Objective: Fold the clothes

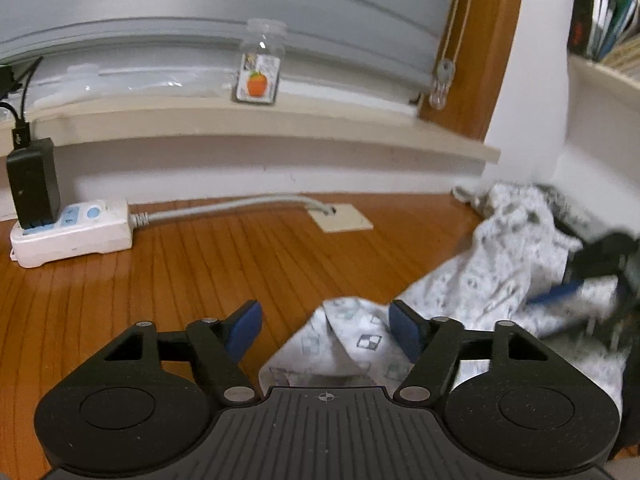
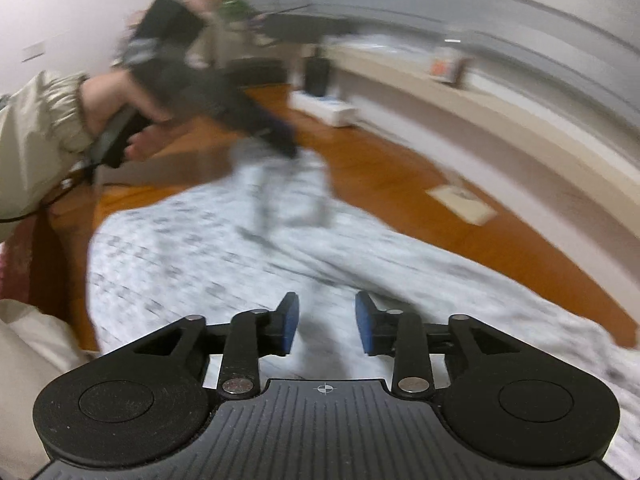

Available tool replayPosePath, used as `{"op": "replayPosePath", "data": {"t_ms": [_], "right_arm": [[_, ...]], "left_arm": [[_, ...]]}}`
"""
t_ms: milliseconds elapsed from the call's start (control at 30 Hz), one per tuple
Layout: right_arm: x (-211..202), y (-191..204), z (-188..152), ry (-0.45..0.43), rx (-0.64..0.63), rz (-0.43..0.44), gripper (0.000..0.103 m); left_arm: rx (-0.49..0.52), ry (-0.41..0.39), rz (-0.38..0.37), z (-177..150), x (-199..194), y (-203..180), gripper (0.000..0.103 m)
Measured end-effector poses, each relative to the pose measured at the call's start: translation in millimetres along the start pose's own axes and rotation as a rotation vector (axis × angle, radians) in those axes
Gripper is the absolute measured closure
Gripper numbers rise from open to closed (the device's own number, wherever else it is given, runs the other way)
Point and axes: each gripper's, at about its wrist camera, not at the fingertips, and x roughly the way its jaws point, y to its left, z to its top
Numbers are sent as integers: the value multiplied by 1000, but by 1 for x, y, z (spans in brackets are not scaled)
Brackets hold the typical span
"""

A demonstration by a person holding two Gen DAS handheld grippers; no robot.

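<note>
White patterned garment [image 2: 224, 256], small grey-green squares, spread rumpled on the wooden floor, beneath and ahead of both grippers

No readable text in either view.
Clear jar [image 1: 262, 62] on the ledge, ahead of the left gripper and slightly left: label shows an orange fruit picture, its print too blurred to read. Crosshair mark [image 1: 327, 397] moulded on the left gripper body, same mark [image 2: 324, 389] on the right gripper body; symbol only, no letters. Book spines [image 1: 608, 8] on the shelf far up-right of the left gripper: lettering too small. Power strip [image 1: 72, 228] ahead-left: no legible marking.
</note>
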Motion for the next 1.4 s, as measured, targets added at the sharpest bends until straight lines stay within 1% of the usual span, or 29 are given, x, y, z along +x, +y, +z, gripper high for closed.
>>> {"op": "replayPosePath", "data": {"t_ms": [33,67,100,167,233,300,367,433,467,533,600,667,733,800,833,867,900,1000,1067,1133,1167,1200,1233,1267,1300,1367,1400], "right_arm": [[-7,-10,-3,-3,12,-29,61],[-15,-21,-8,-4,16,-75,60],[-22,-32,-12,-3,18,-123,57],[-34,-51,-20,4,16,-213,55],[-45,-73,-31,16,16,-293,53],[-52,-95,-41,25,22,-364,53],[-59,-116,-49,16,51,-399,53],[-60,-128,-51,10,62,-421,53],[-59,-134,-50,6,60,-427,52],[-52,-138,-45,-2,42,-404,52],[-41,-143,-39,-3,34,-359,51],[-23,-147,-33,40,29,-334,51],[-10,-155,-34,99,53,-307,51],[2,-162,-35,158,79,-279,54],[9,-166,-35,187,92,-265,58],[4,-163,-33,162,83,-291,85],[-1,-160,-30,127,71,-321,95],[-18,-149,-23,24,35,-413,95],[-30,-142,-17,-45,10,-474,96],[-41,-134,-12,-114,-14,-535,96],[-47,-131,-10,-149,-26,-565,96],[-53,-127,-7,-184,-39,-595,96],[-54,-126,-7,-189,-37,-586,96],[-54,-125,-8,-184,-39,-577,96],[-53,-122,-10,-176,-58,-585,96],[-47,-120,-14,-145,-89,-588,96],[-46,-119,-16,-138,-98,-589,96]], "left_arm": [[8,6,-3,-2,1,-1,51],[20,10,-8,-4,2,-3,61],[35,8,-9,-6,1,-5,79],[62,-10,-12,-8,-2,-8,96],[89,-62,-1,-9,-10,-12,97],[108,-174,48,-6,-26,-16,98],[96,-256,52,0,-45,-16,98],[80,-334,51,8,-63,-15,98],[91,-345,57,10,-67,-16,98],[120,-331,64,11,-67,-18,98],[123,-308,59,7,-61,-18,98],[119,-283,54,0,-53,-17,98],[113,-255,43,-7,-46,-14,98],[109,-223,35,-13,-41,-8,98],[112,-208,37,-15,-39,-6,98],[112,-199,42,-17,-37,-3,98],[112,-192,47,-19,-36,0,98],[82,-211,46,-21,-39,7,97],[58,-220,32,-21,-40,8,95],[54,-205,36,-19,-36,7,86],[58,-197,40,-17,-34,5,76],[61,-190,45,-16,-31,4,60],[59,-190,47,-13,-29,4,52],[55,-192,48,-11,-27,3,39],[51,-193,50,-9,-25,3,34],[48,-185,43,-4,-19,2,32],[51,-172,32,0,-13,1,29]]}}
